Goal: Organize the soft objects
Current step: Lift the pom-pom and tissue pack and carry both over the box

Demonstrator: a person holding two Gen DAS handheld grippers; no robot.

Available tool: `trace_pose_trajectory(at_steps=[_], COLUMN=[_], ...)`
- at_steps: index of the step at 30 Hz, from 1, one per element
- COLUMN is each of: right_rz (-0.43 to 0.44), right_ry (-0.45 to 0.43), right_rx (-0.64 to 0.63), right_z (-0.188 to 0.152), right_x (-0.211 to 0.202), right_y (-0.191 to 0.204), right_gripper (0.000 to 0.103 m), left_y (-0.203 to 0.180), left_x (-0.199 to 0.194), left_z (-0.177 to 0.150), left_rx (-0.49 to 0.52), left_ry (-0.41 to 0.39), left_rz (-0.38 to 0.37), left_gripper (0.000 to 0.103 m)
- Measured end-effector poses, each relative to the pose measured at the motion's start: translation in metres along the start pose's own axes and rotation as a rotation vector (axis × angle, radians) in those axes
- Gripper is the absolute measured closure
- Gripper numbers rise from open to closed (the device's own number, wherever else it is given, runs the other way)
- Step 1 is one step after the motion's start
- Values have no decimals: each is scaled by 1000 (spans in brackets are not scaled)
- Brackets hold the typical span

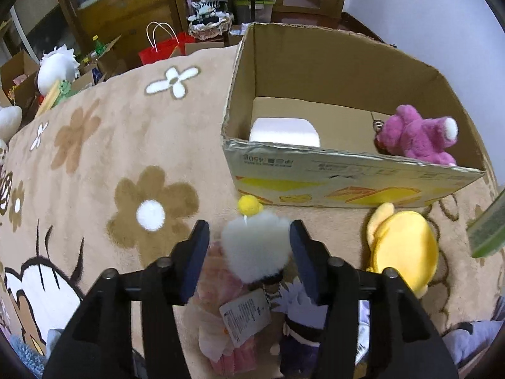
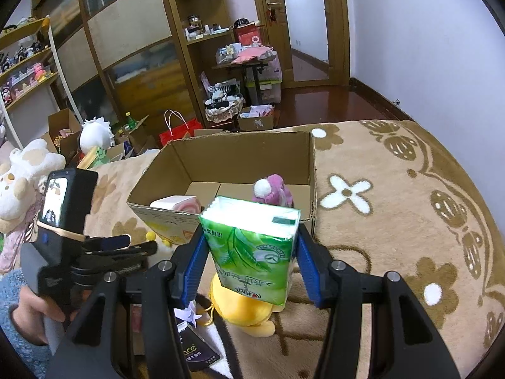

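My left gripper (image 1: 249,249) points down, open, over a white fluffy plush (image 1: 255,249) with a yellow pompom (image 1: 249,205). The plush lies between the fingers; the right pad is at its edge, the left pad stands clear. Beneath it lie a pink plush with a paper tag (image 1: 246,315) and a purple doll (image 1: 300,328). My right gripper (image 2: 251,252) is shut on a green tissue pack (image 2: 252,246), held above a yellow plush (image 2: 246,312). Ahead stands an open cardboard box (image 1: 347,158) holding a pink plush bear (image 1: 416,139) and a white block (image 1: 284,132).
Everything rests on a beige flower blanket (image 1: 126,158). The yellow plush (image 1: 404,246) lies right of my left gripper, in front of the box. A person's hand (image 2: 34,315) holds the left gripper's handle. A red bag (image 1: 161,50), cartons and shelves stand beyond the blanket's far edge.
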State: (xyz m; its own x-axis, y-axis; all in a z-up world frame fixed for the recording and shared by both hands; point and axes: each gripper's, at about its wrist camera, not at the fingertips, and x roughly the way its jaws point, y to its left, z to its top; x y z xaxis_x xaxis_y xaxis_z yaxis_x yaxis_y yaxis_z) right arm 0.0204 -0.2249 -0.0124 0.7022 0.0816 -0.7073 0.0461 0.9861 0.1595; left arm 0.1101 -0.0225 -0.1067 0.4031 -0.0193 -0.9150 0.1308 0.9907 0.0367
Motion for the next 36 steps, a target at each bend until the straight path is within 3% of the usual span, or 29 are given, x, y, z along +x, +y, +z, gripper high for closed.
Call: trace_pose_trajectory(at_steps=[8,11,14,19,25,36], right_rz=[20,25,26,31,34,32], right_ry=[7,10,17,10,-34,-150], right_rx=[19,24,22,24,2,-15], right_z=[3,4,3,3,4,22], right_x=[5,6,7,7,-1,-21], right_y=[-5,-6,-7,-7,-4,1], right_gripper=[46,46,46,46,46,46], left_y=[-13,-16,-21,-19,-10,-3], left_x=[33,47,46,38,1,-98], left_z=[-3,-3,-4,-5,-4,-2], left_rx=[48,43,60,52,-1,-15], left_ry=[84,117,102,89,-23,-335], left_rz=[45,66,78,71,55,12], left_gripper=[52,62,77,80,80,80])
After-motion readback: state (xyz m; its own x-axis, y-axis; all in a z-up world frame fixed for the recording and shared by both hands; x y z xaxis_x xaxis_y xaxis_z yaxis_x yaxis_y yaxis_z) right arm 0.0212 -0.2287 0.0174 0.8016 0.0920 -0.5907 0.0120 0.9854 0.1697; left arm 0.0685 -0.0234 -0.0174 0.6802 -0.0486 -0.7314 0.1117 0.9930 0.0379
